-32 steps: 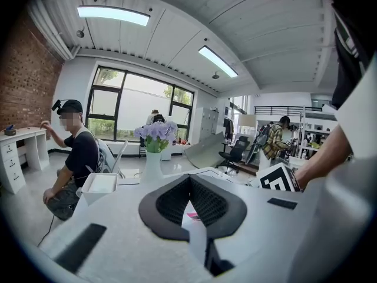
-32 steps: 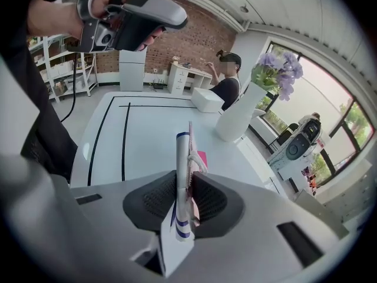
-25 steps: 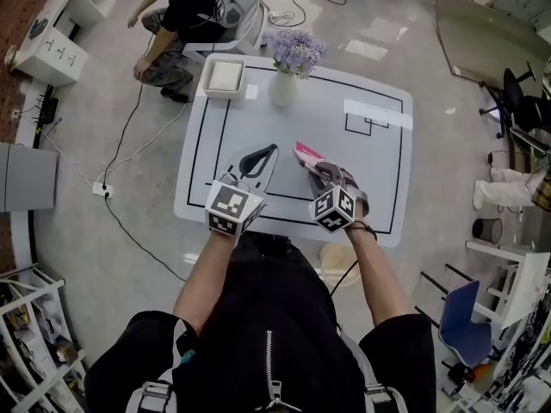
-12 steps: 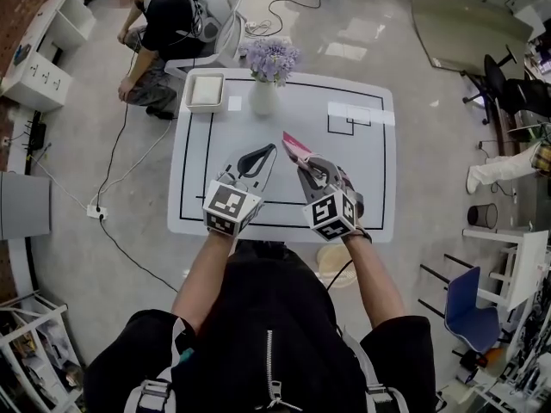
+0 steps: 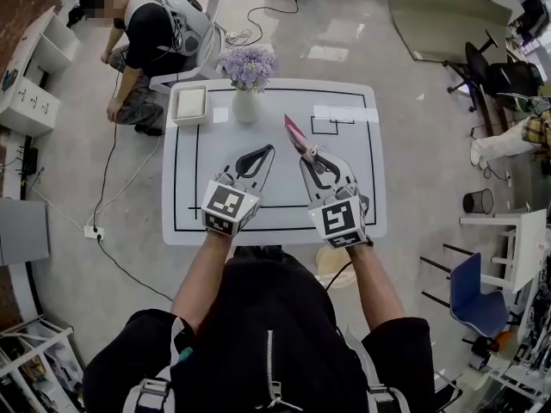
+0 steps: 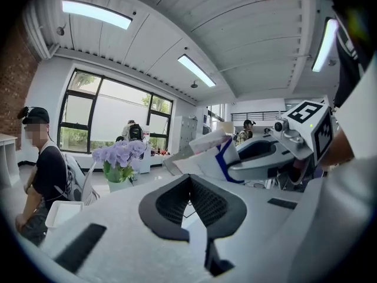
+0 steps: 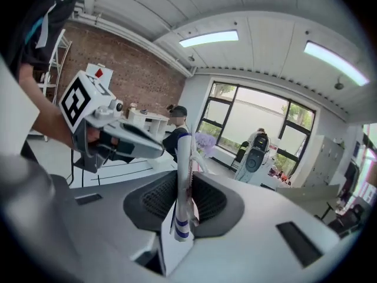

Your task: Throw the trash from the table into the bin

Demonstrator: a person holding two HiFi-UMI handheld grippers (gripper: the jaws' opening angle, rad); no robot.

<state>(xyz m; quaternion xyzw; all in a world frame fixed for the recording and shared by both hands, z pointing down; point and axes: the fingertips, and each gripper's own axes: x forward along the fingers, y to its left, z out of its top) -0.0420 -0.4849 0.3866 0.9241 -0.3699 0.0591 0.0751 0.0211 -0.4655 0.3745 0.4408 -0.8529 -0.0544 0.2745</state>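
A white vase (image 5: 245, 107) at the far edge of the white bench with black line markings (image 5: 362, 192) holds purple flowers (image 5: 247, 63). Just beside it sits a shallow white square tray (image 5: 189, 103); I can't make out what is in it. A small dark round bin (image 5: 476, 201) stands on the pale glossy floor, well apart to the right. The right hand-held gripper (image 5: 307, 151) clamps a flattened white wrapper with a pink face and blue bands (image 5: 295, 132), held edge-up above the bench. The left hand-held gripper (image 5: 267, 151) is closed on nothing. A person (image 5: 142, 41) crouches by a white chair (image 5: 200, 20) beyond the far corner.
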